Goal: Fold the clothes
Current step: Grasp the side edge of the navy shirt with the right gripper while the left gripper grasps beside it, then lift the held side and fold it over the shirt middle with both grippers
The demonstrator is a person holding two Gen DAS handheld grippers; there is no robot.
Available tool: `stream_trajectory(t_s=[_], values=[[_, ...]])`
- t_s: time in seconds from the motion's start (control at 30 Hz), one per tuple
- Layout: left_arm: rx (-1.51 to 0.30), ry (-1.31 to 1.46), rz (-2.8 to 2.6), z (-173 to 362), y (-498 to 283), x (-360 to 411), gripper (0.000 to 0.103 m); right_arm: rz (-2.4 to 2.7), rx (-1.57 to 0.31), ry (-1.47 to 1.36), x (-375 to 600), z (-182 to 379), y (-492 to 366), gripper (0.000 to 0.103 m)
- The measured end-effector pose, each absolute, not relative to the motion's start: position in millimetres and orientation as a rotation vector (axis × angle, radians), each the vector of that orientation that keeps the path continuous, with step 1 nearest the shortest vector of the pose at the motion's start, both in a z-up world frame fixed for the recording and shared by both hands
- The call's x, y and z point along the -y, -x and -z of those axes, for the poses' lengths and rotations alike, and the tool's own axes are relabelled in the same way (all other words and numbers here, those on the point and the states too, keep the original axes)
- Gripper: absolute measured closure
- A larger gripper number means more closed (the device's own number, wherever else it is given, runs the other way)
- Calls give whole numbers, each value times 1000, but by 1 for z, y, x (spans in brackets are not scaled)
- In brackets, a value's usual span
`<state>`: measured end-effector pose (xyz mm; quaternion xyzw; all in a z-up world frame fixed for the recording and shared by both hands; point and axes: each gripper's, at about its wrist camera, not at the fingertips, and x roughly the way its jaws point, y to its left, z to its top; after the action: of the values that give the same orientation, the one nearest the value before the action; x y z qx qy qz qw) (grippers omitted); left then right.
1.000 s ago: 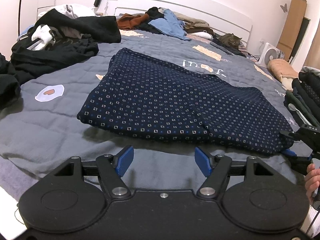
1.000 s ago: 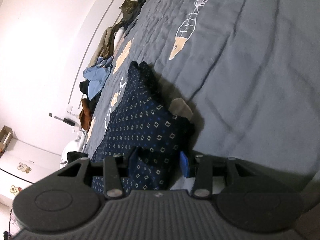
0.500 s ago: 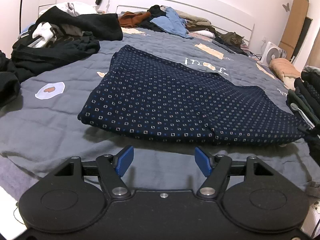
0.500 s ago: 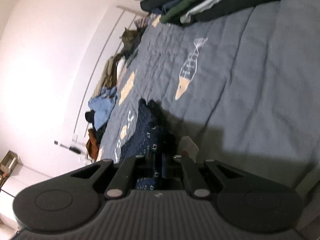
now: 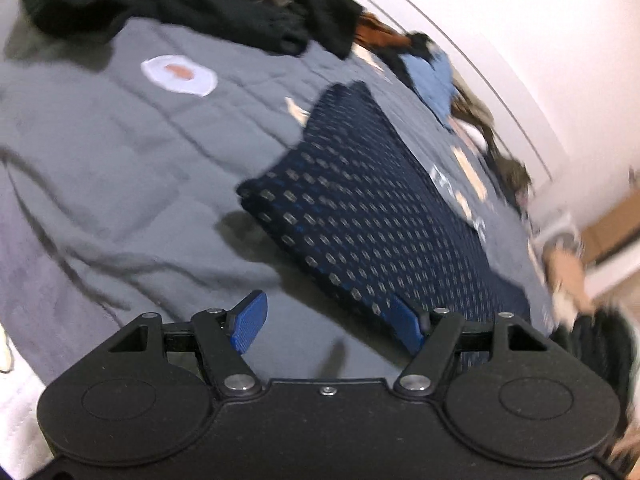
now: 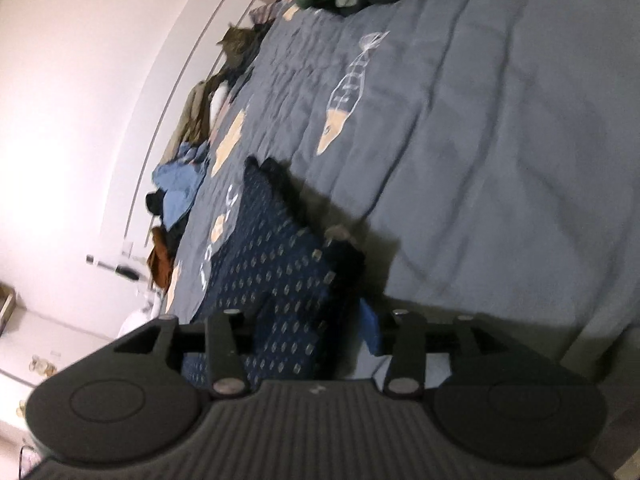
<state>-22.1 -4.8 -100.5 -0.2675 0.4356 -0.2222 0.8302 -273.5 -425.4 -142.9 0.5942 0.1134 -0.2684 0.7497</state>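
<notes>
Grey quilted bedspread (image 5: 120,168), navy dotted garment (image 5: 360,216) spread flat across its middle — piles of unfolded clothes at the headboard.

Left gripper (image 5: 326,322) hovers released over the garment's near hem, one blue pad overlapping the cloth edge in view, nothing pinched. Right gripper (image 6: 308,332) has just been opening; the garment's bunched corner (image 6: 280,292) lies between its jaws, but the pads seem not to press it — let go, I judge. Thin, limp fabric: light, it will sag and crease if lifted by one point, so take it at two corners of a hem and carry it over evenly.
</notes>
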Motion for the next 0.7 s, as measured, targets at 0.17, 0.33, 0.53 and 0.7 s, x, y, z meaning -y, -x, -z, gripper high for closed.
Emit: stream_trajectory(t_s=[0.17,0.33,0.53,0.7], values=[[-928,699,431,106,2,-3,36,569,-266,-1266,422,143,265,52],[-925,730,415,110,-13,1,36,571,-258,-1266,424,148,258,52],[-878,665,399,105,-27,9,89,580,-261,-1215,423,147,252,59],[-806,705,377,97,-19,-3,94,593,-191,-1256,427,143,263,97]])
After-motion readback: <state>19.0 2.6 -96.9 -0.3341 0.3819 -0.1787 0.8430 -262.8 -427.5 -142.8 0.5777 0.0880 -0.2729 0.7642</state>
